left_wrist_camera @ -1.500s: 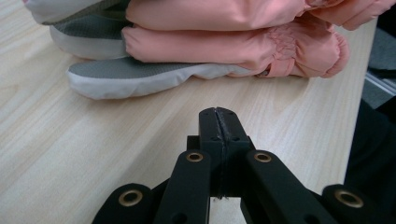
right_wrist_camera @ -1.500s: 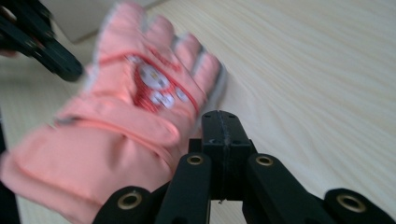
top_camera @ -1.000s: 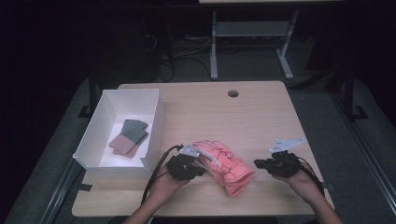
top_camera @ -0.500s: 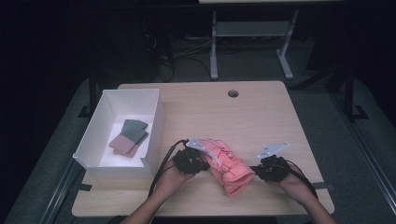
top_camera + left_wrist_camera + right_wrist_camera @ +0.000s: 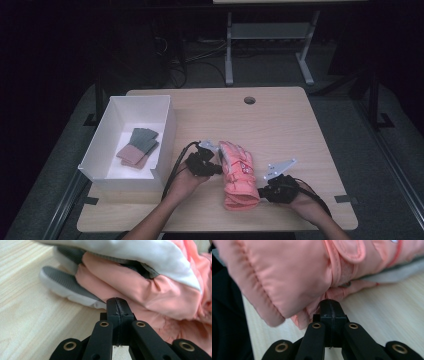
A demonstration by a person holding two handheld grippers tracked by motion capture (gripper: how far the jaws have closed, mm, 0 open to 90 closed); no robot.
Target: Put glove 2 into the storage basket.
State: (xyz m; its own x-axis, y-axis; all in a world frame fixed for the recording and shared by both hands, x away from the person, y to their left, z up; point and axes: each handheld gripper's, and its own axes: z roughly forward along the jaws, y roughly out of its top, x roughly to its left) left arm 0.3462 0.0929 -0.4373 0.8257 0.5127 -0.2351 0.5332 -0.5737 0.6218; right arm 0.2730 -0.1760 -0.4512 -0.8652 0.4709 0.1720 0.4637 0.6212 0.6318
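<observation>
A pink padded glove (image 5: 239, 175) with grey and white palm parts lies on the wooden table (image 5: 290, 125), cuff toward the front edge. My left gripper (image 5: 220, 167) is at the glove's left side, near the fingers. In the left gripper view its jaws (image 5: 117, 305) are shut with nothing between them, the tip against the pink fabric (image 5: 140, 282). My right gripper (image 5: 261, 192) is at the cuff end on the right. Its jaws (image 5: 330, 307) are also shut and empty, the tip touching the pink cuff (image 5: 287, 272).
A white open box (image 5: 167, 135) stands at the table's left and holds folded grey and brown cloth items (image 5: 138, 146). A round cable hole (image 5: 249, 100) sits near the far edge. Bare tabletop stretches behind and to the right of the glove.
Both grippers have closed in on the glove from either side, the right one moving left and toward the front edge. The glove has turned from a slant to lying nearly straight front to back.
</observation>
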